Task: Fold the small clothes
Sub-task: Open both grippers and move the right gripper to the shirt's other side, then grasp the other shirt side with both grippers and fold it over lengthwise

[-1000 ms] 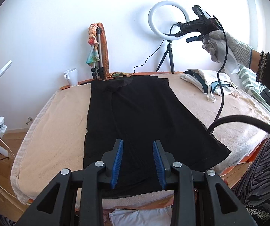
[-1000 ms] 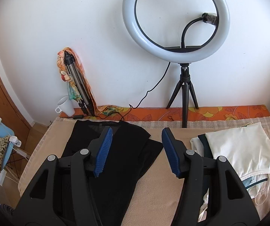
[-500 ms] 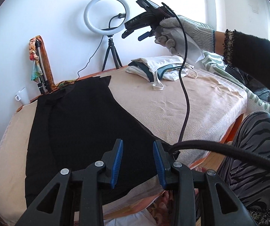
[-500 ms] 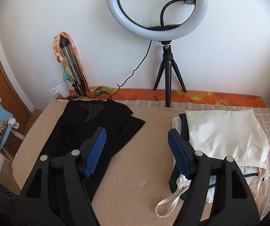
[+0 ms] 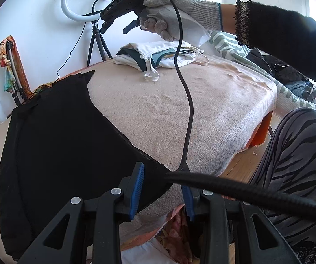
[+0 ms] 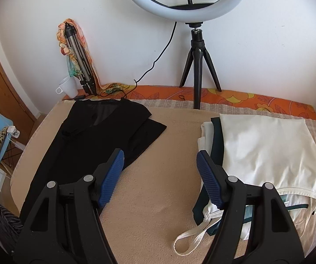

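Note:
A black garment [image 5: 58, 143] lies spread flat on the beige blanket [image 5: 202, 105]. My left gripper [image 5: 162, 194] hangs low over the garment's near right corner; its blue pads stand apart with the corner between them, not pressed. A gloved hand [image 5: 175, 15] holds my right gripper [image 5: 115, 29] high over the far side. In the right wrist view the right gripper [image 6: 160, 165] is open wide over bare blanket [image 6: 158, 198], between the black garment [image 6: 96, 136] and a pile of folded clothes [image 6: 263, 145], which also shows in the left wrist view [image 5: 164, 55].
A ring light [image 6: 202, 13] on a small tripod stands at the wall. A folded tripod wrapped in a scarf [image 6: 78, 50] and a white mug [image 6: 67, 87] stand at the back left. A black cable [image 5: 186, 101] hangs across the blanket. The person's striped leg [image 5: 290, 165] is beside the bed's right edge.
My left gripper has swung right along the garment's near edge, sinking to its right corner. The right gripper has sunk toward the blanket and its jaws have spread wider.

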Demonstrator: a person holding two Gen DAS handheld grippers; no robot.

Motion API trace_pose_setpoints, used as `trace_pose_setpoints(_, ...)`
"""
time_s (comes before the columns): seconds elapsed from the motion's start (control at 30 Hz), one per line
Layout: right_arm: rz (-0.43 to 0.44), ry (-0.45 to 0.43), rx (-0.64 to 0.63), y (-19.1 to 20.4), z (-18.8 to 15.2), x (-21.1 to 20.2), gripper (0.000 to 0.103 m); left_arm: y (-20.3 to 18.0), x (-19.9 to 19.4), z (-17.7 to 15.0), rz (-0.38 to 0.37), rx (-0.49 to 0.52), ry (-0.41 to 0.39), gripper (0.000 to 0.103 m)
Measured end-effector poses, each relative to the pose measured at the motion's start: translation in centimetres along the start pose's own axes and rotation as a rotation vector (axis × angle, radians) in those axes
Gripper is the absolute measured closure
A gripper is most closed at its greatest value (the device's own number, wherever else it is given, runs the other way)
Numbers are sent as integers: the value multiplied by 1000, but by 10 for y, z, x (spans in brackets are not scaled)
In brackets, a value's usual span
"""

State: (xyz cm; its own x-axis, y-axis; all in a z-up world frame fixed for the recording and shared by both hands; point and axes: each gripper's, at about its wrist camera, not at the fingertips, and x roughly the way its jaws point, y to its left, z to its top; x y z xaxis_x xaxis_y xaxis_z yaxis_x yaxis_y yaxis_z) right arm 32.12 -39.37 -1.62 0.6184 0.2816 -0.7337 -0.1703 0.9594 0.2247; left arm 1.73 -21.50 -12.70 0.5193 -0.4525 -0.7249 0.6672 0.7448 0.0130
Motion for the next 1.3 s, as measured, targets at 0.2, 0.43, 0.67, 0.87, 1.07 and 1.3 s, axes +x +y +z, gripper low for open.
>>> trace_pose_setpoints(0.2, 73, 49, 53, 2, 4, 38, 31, 6, 16, -4, 6, -19, 35, 72)
trace_pose_setpoints(0.43, 110, 105, 137, 0, 7, 90, 31, 11, 21, -8, -17, -27, 28, 94)
trace_pose_setpoints(0.67, 151, 143, 262, -12, 9, 141, 42, 21, 15, -4, -37, -73, 4, 99)
trace_pose_setpoints(0.87, 102, 171, 283, -10, 8, 173, 51, 28, 5, 1, -59, -105, -17, 99)
trace_pose_setpoints(1.07, 61, 148, 260, 3, 11, 185, 72, 31, -1, 3, -75, -121, -34, 99)
trace_pose_setpoints(1.3, 52, 132, 202, 12, 22, 177, 98, 35, -4, -1, -80, -146, -45, 99)
